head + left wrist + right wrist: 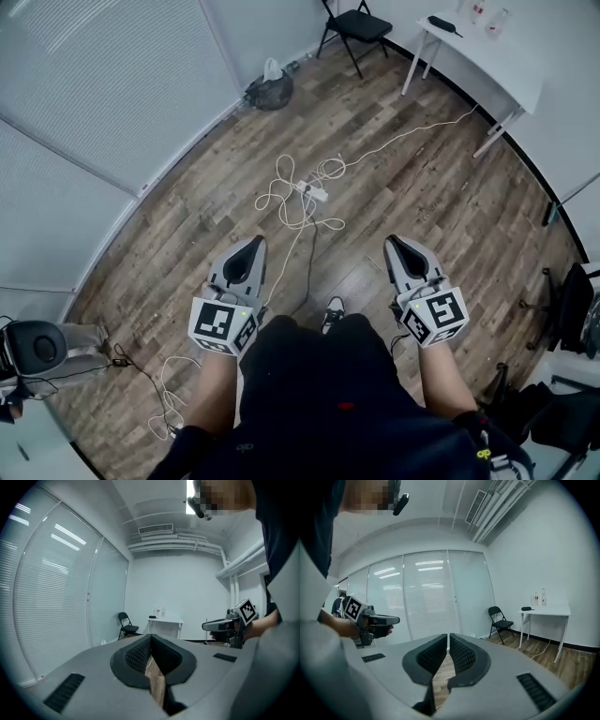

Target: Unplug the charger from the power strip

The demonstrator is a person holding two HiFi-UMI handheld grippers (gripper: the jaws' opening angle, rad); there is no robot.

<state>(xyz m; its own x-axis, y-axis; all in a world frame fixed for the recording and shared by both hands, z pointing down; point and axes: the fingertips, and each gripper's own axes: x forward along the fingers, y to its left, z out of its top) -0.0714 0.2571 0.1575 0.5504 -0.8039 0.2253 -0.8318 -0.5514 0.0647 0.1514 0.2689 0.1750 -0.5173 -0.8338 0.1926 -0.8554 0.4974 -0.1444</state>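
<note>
A white power strip [313,192] lies on the wooden floor amid loops of white cable [281,197], well ahead of both grippers. A small plug [303,187] sits at its left end; it is too small to tell whether this is the charger. A black cord [310,258] runs from the strip back toward my feet. My left gripper [255,243] and right gripper [393,243] are held at waist height, pointing forward, apart from the strip. In the left gripper view the gripper [151,637] is shut and empty, as is the gripper [448,636] in the right gripper view.
A black folding chair [359,26] and a white table [483,52] stand by the far wall. A dark bag [270,92] rests against the blinds at the left. A stand with cables [42,352] is at near left, dark bags [570,314] at right. My shoe [332,313] shows below.
</note>
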